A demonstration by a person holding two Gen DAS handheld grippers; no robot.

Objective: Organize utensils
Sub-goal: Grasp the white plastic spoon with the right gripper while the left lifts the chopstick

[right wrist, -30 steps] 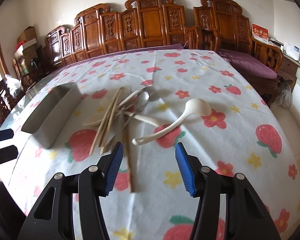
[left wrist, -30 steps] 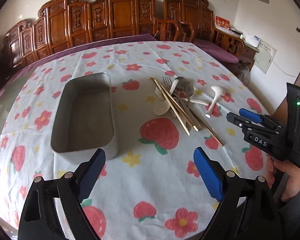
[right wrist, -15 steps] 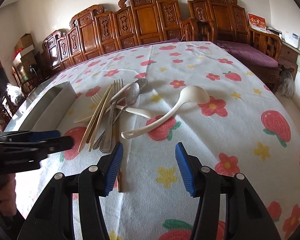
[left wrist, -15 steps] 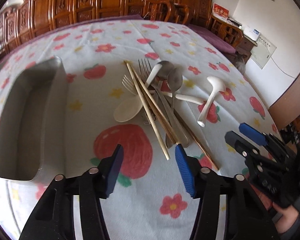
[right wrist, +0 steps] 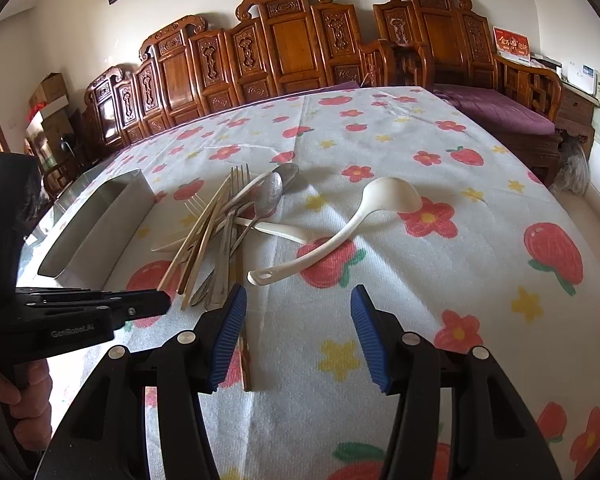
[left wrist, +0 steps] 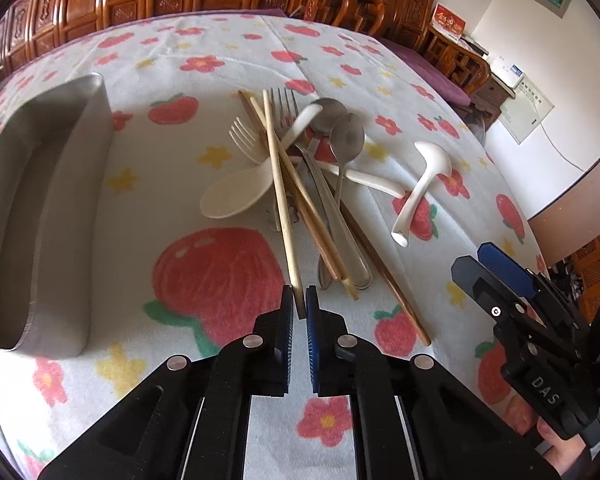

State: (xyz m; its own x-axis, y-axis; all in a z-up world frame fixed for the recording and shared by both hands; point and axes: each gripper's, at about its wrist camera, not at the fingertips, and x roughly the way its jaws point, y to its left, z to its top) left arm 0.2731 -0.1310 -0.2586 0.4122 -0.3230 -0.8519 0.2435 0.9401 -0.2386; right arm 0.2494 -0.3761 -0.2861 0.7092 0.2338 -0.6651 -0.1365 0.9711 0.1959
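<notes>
A heap of utensils lies mid-table: pale and brown chopsticks, forks, metal spoons (left wrist: 346, 140) and a white rice paddle (left wrist: 236, 196). A white ladle (left wrist: 420, 184) (right wrist: 348, 232) rests apart to the right. My left gripper (left wrist: 299, 302) (right wrist: 162, 303) is down at the near edge of the heap, its jaws closing, blue pads pinching the near end of a pale chopstick (left wrist: 279, 184). My right gripper (right wrist: 298, 312) (left wrist: 484, 268) hovers open in front of the ladle's handle with nothing between its fingers. A brown chopstick (right wrist: 244, 360) lies under its left finger.
A long metal tray (left wrist: 72, 240) (right wrist: 128, 220), nothing in it, stands left of the heap on the strawberry-print cloth. Carved wooden benches (right wrist: 284, 52) line the far side, and the table edge drops off at the right. A hand (right wrist: 16, 396) holds the left gripper.
My left gripper came forward and down to the heap and went from wide open to shut on the pale chopstick's end. The right gripper stayed put, still open.
</notes>
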